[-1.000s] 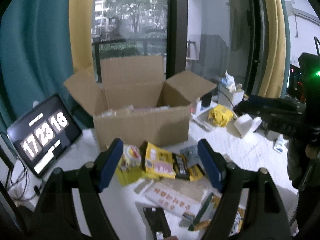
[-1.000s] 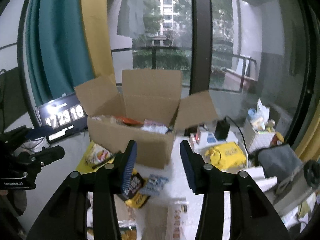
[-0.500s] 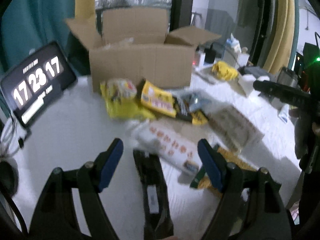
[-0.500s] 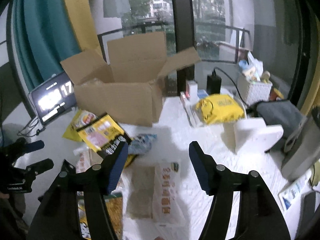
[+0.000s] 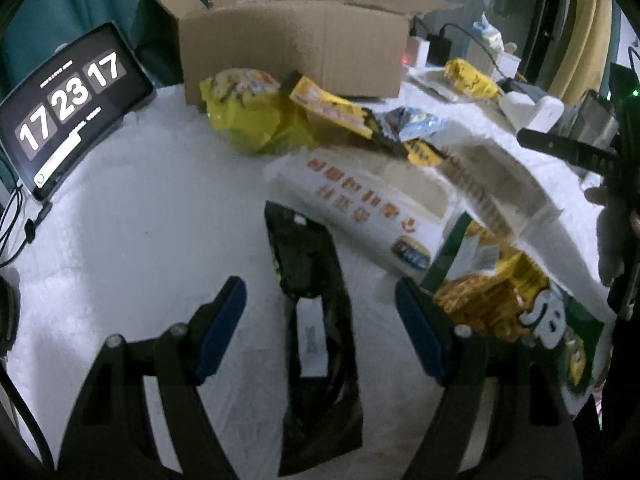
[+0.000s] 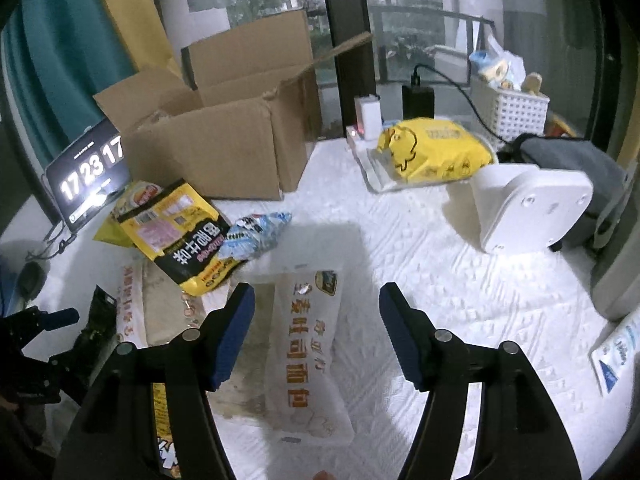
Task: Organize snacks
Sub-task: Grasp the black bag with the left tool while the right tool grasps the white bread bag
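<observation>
My left gripper point(image 5: 320, 312) is open and empty, its blue pads either side of a long black snack packet point(image 5: 316, 312) lying on the white cloth. My right gripper point(image 6: 316, 320) is open and empty above a white bread bag with orange writing point(image 6: 310, 344); the bag also shows in the left wrist view point(image 5: 360, 208). An open cardboard box point(image 6: 224, 136) stands at the back. In front of it lie a yellow-black bag point(image 6: 184, 232), a blue-white packet point(image 6: 256, 232) and a yellow chip bag point(image 5: 248, 108). A green-yellow snack bag point(image 5: 516, 312) lies by my left gripper's right finger.
A tablet clock reading 17:23:17 point(image 5: 64, 104) leans at the left with cables. A yellow wipes pack point(image 6: 432, 152), a white basket point(image 6: 508, 108), a white device point(image 6: 528, 204) and a grey cloth point(image 6: 568, 160) sit to the right. Window glass stands behind.
Both grippers have tilted down and come closer to the snacks. The left one now straddles the black packet; the right one now hangs over the white bread bag.
</observation>
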`<state>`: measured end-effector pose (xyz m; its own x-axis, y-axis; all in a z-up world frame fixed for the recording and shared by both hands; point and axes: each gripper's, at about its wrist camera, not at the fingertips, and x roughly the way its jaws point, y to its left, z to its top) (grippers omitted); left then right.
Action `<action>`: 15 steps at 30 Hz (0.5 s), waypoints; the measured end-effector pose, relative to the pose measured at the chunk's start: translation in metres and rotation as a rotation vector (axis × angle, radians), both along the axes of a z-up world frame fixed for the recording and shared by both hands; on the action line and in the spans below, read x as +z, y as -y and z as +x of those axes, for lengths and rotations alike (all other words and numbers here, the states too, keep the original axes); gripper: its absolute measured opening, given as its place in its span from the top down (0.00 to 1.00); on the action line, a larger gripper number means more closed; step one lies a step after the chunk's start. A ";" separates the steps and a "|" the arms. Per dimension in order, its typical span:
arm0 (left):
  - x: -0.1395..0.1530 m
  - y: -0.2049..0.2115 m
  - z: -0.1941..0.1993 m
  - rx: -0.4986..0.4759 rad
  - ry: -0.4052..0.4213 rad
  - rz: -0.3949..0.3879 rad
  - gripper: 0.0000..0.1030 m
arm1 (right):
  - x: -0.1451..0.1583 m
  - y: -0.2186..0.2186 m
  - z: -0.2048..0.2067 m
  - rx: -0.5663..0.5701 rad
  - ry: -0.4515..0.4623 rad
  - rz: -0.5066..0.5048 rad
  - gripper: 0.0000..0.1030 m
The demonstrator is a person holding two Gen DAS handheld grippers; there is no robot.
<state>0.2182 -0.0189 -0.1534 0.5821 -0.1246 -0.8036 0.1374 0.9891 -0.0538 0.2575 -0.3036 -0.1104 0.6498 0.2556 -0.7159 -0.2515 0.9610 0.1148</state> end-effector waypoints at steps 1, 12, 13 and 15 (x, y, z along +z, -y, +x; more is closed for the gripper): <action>-0.002 0.000 0.002 0.003 -0.006 0.005 0.24 | -0.002 0.000 0.001 0.000 -0.005 0.001 0.33; -0.015 -0.001 0.006 -0.008 -0.012 0.044 0.61 | -0.040 -0.009 0.018 0.058 -0.127 0.008 0.17; -0.015 -0.002 0.006 -0.009 -0.011 0.040 0.63 | -0.042 -0.012 0.018 0.066 -0.130 0.008 0.17; -0.015 -0.003 0.005 -0.009 -0.009 0.038 0.65 | -0.045 -0.015 0.019 0.082 -0.139 0.018 0.16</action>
<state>0.2237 -0.0162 -0.1682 0.5740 -0.0991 -0.8128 0.1455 0.9892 -0.0178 0.2768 -0.2881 -0.1549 0.5207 0.3178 -0.7924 -0.3097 0.9352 0.1715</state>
